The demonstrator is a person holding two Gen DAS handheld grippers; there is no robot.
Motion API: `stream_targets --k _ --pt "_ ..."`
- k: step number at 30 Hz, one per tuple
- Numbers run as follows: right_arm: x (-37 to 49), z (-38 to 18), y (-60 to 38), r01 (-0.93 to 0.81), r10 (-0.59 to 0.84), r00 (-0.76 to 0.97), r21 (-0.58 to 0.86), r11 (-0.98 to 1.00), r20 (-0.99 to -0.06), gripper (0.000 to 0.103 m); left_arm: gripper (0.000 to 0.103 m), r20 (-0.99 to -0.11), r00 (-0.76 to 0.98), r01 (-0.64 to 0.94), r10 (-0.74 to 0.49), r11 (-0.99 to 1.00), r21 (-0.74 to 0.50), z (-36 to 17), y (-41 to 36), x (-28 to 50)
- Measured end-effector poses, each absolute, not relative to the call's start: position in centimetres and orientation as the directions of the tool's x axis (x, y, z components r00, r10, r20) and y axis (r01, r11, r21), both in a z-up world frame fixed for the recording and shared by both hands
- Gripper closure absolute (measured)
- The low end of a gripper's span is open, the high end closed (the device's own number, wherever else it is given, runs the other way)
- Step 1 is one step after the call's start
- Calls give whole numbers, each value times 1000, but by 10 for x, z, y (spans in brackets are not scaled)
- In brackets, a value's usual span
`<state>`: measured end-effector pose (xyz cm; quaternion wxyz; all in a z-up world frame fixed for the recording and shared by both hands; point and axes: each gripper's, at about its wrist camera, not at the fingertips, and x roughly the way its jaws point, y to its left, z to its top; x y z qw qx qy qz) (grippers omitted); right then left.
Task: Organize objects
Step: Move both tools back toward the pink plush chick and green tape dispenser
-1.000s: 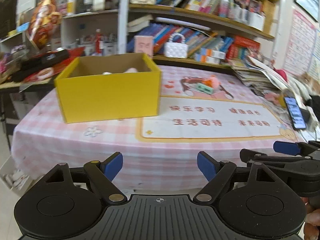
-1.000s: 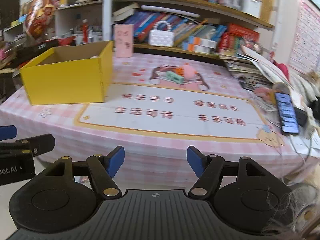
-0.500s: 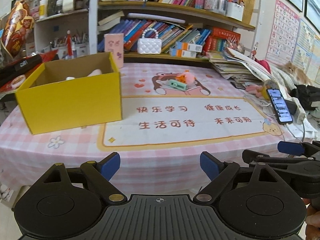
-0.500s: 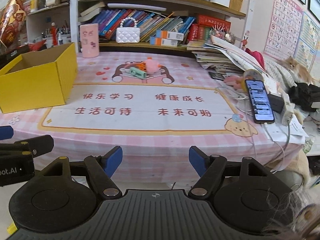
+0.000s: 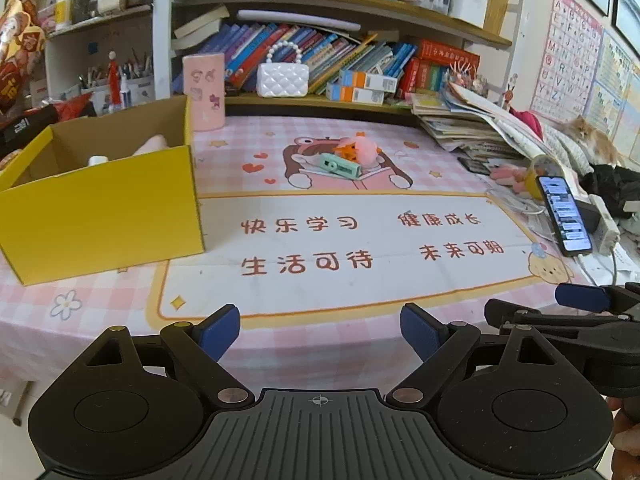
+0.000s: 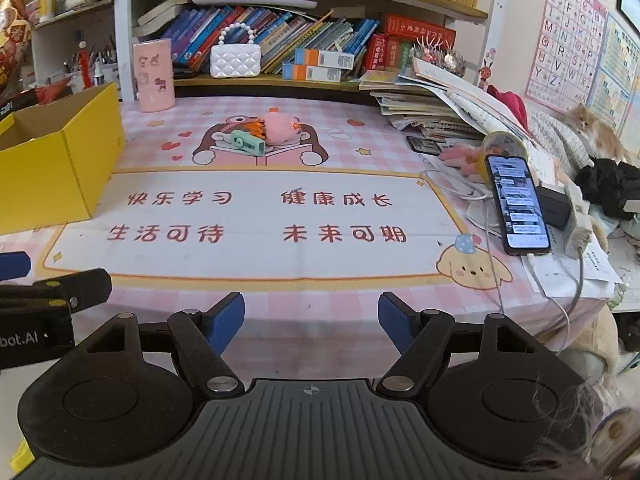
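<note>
A pink-and-white checked tablecloth (image 5: 100, 312) is noted, with white flower motifs. On it a white mat (image 5: 360, 248) is bordered in yellow and printed with orange-red characters, a brown cartoon bear and a yellow puppy face. The box (image 5: 100, 216) is bright yellow outside and plain brown cardboard inside. A mint-green item (image 5: 338, 166) and a pink plush toy (image 5: 360, 148) with orange parts are recorded. The pad (image 5: 220, 330) of each gripper finger is blue on black arms. A white quilted handbag (image 5: 282, 80) with a pearl handle is observed.
</note>
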<state>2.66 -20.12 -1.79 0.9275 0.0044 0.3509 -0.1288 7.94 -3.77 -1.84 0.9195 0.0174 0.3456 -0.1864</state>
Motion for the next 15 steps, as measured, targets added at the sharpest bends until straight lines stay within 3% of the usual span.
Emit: stream_targets --k 15 --pt "113 -13 -252 174 -144 739 -20 984 -658 31 14 -647 719 250 -253 963 -98 -13 -77 152"
